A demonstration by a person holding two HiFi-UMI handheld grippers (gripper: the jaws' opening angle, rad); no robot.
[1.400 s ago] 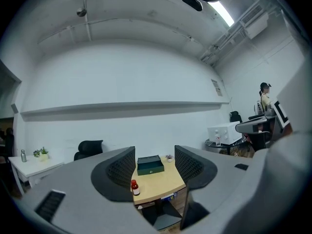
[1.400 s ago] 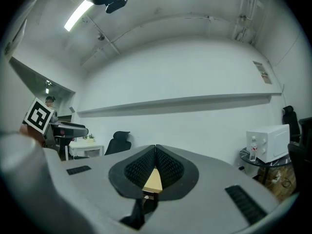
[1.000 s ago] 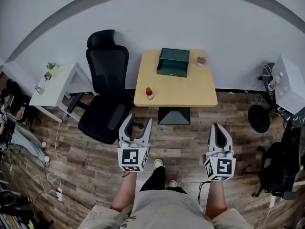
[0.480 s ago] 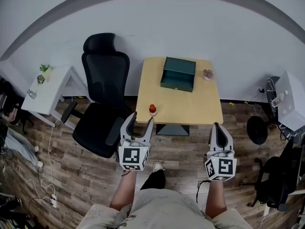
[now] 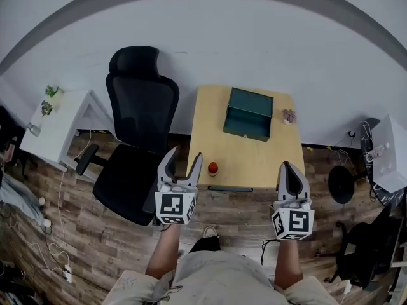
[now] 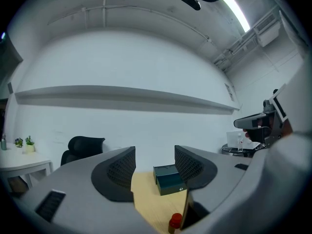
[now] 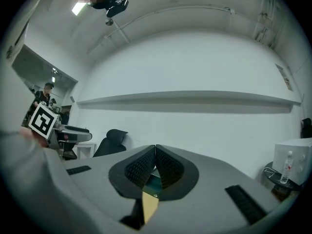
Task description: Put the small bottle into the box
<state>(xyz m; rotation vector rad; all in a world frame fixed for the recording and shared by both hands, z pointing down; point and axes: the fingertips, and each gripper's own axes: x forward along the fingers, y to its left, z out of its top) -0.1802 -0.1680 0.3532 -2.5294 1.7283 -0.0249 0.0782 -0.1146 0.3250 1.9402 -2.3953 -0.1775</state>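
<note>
Our left tongs gape empty, our right tongs are clenched on nothing; the small bottle stands on the worktop (box farther back).

Bright, even and soft throughout, with no hard shadows. Lit from above by a ceiling light strip, blown out to white at the upper right of the left gripper view, and by a second ceiling lamp at the upper left of the right gripper view. Only faint shade on the wood floor beneath the desk. Strongly bowed by the fisheye lenses, most plainly along the white wall. Black at the corners of both gripper views. Sharp at centre, softer toward the rims.
</note>
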